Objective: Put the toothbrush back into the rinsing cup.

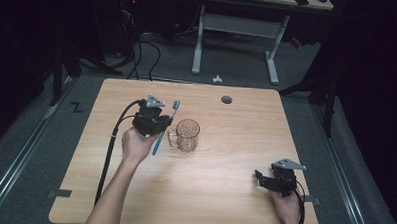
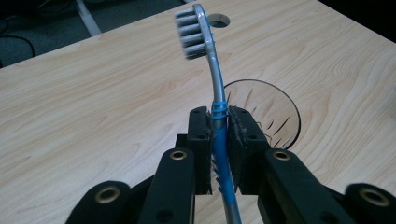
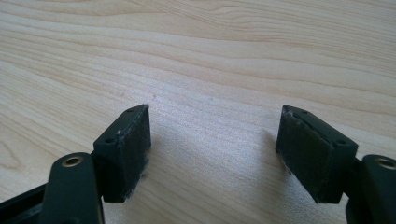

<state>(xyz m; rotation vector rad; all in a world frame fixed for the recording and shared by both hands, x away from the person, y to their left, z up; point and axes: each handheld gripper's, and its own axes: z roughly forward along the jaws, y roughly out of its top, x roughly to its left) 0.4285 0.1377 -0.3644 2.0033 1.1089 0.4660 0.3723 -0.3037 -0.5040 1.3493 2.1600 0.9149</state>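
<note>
Blue-handled and grey-bristled, the toothbrush (image 2: 215, 100) is pinched at its grip between the pads of my left tool (image 2: 219, 140), head raised, just beside the glass mug (image 1: 186, 134) on the wooden surface (image 1: 223, 193). My right tool (image 3: 212, 149) gapes wide over bare wood, well apart.

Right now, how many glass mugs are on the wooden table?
1. The glass mug stands near the middle of the table, just right of the left gripper, which grips a blue toothbrush. None seems hidden.
</note>
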